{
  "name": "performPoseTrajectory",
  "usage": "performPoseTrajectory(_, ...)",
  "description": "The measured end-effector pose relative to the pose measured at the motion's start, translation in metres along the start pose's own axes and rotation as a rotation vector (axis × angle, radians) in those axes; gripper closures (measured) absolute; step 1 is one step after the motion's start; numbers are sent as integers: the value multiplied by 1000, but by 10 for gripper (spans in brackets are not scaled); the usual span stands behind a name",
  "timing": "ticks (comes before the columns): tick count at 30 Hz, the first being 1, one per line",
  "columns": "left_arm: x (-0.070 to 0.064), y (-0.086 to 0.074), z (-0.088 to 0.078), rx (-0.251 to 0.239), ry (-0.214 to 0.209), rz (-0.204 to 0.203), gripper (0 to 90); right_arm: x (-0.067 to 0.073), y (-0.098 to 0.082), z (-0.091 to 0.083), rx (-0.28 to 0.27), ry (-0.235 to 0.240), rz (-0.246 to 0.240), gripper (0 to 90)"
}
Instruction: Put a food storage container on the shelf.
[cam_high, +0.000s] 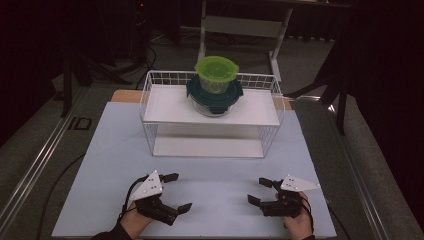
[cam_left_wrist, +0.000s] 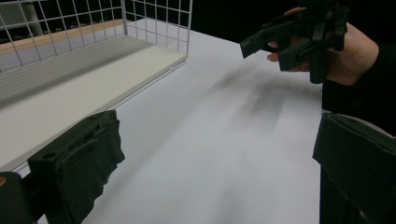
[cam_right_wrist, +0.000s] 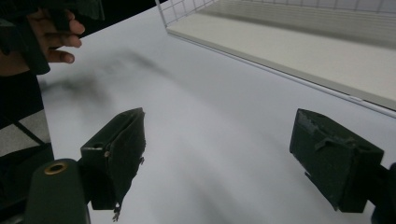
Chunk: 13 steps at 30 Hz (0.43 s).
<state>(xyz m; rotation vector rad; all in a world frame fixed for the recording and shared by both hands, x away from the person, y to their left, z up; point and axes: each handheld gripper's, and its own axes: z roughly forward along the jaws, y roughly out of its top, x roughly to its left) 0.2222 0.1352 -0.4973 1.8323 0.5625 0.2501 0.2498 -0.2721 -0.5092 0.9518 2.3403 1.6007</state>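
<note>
White wire, bent into a two-level rack (cam_high: 150, 95) with pale flat shelves, stands toward the far side of the pale grey tabletop (cam_high: 100, 150). On its upper shelf, right of middle, sits a round clear glass container with a dark teal lid (cam_high: 215, 97). A smaller round container with a lime-green lid (cam_high: 216, 72) is stacked directly on that teal lid. The lower shelf of the rack lies just above the tabletop surface.

Both hands rest at the near edge of the tabletop, well apart from the rack and from the stacked containers. The left hand-held gripper (cam_high: 177, 191) is at the near left with its grey three-cornered plate on top; its two black jaws are spread wide, with only bare tabletop between them. The right hand-held gripper (cam_high: 261, 191) is at the near right, its jaws likewise spread and clasping nothing. The two point inward, roughly toward each other, with an open stretch of tabletop between them.

In the left gripper view, its own jaws stand far apart at the bottom corners, the rack's lower shelf runs along the upper left, and the other hand with its gripper shows at the upper right. In the right gripper view the jaws are again wide apart over the bare surface, with the rack's lower shelf at the upper right.
</note>
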Motion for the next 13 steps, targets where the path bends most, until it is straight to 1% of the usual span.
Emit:
performPoseTrajectory(4,3,-2,0,-2,3,-12,15,-4,0,-3,-24,-8,21,179)
performPoseTrajectory(8,3,-1,-1,-10,2,-11,15,-4,-1,-1,-12,-2,15,178)
performPoseTrajectory(10,4,-1,-1,-16,-1,-16,15,-4,-1,-1,-11,-4,10,179)
performPoseTrajectory(13,3,-1,-2,-18,-1,-12,15,-3,-1,-1,-13,-3,9,178)
